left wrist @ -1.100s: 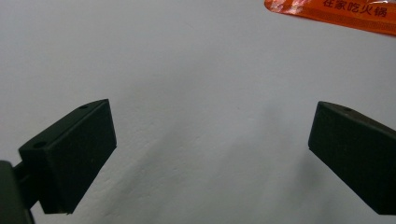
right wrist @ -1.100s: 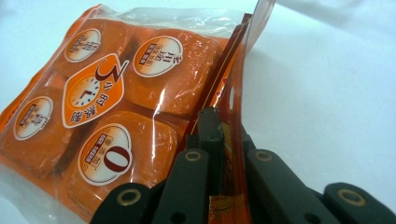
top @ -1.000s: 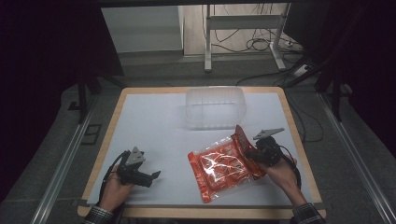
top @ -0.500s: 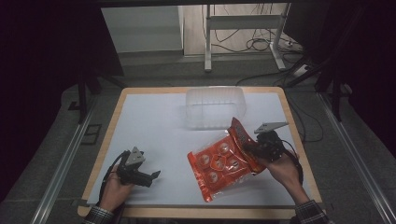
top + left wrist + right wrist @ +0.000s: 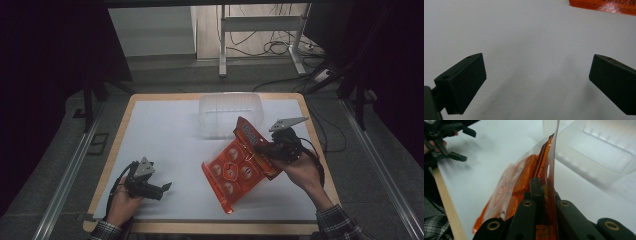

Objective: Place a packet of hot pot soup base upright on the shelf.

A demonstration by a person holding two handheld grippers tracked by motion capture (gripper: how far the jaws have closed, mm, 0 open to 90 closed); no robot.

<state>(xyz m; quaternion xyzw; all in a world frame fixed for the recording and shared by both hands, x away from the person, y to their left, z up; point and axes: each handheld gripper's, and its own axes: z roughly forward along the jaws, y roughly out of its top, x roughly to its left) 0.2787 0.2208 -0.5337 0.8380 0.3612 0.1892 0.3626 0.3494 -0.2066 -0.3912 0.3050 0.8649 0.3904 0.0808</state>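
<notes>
High view shows a white tabletop [image 5: 165, 130] with a wooden edge, set on a grey floor [image 5: 55, 165] with cables [image 5: 272, 47] lying beyond the far end. A clear plastic container [image 5: 231, 114] stands near the far middle of the tabletop. In front of it and to its right, an orange snack bag [image 5: 234, 167] with round printed pieces is raised at its upper end and tilted, its lower corner down near the tabletop's near edge. The right tool [image 5: 264, 148] is clamped on the bag's upper edge, held by the person's right hand [image 5: 300, 172], whose plaid sleeve [image 5: 337, 225] comes in from the bottom. Right gripper view shows the jaws closed tight on the bag's clear sealed strip [image 5: 550, 177], with the container [image 5: 599, 152] behind it. At the near left, the left tool [image 5: 165, 189] rests low over the tabletop in the left hand [image 5: 122, 202], well apart from the bag. Left gripper view shows its jaws spread wide with nothing between them, bare white surface [image 5: 529, 50] beneath, and the bag's orange edge [image 5: 604, 6] at the top.
</notes>
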